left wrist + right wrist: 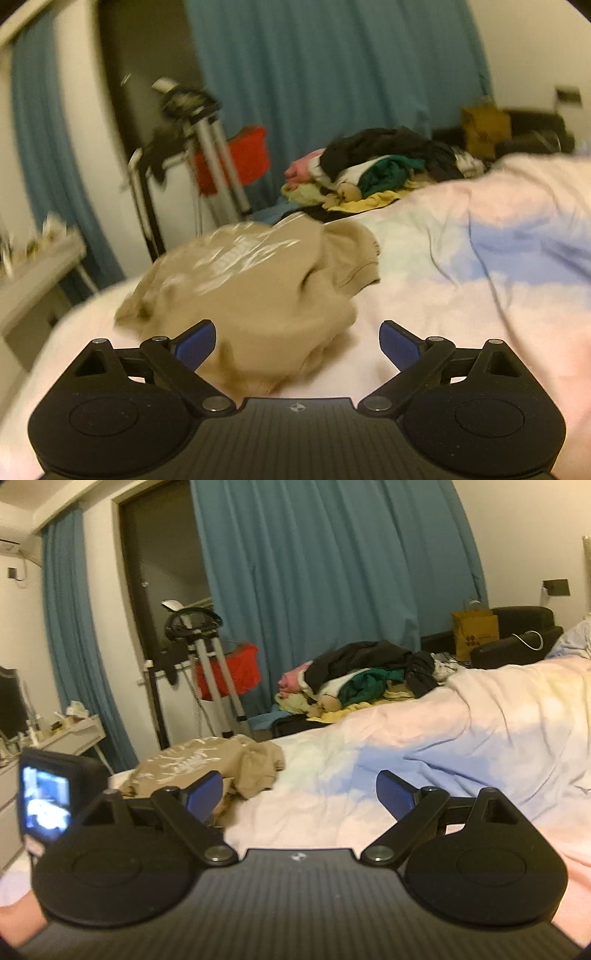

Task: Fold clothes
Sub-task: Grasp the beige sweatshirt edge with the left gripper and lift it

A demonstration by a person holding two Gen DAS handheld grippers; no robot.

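The crumpled tan cloth shirt [251, 291] lies near the bed's [443, 295] left edge; your left tongs [297, 341] and right tongs [299, 794] are both wide apart, holding nothing.

Tan printed shirt [251, 291] crumpled on bed [461, 295].

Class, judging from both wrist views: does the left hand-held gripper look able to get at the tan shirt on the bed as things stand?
Probably yes. The left hand-held gripper is open, nothing pinched, and the crumpled tan shirt lies directly ahead on the bedcover, part of it already between the fingers. Nothing blocks it.
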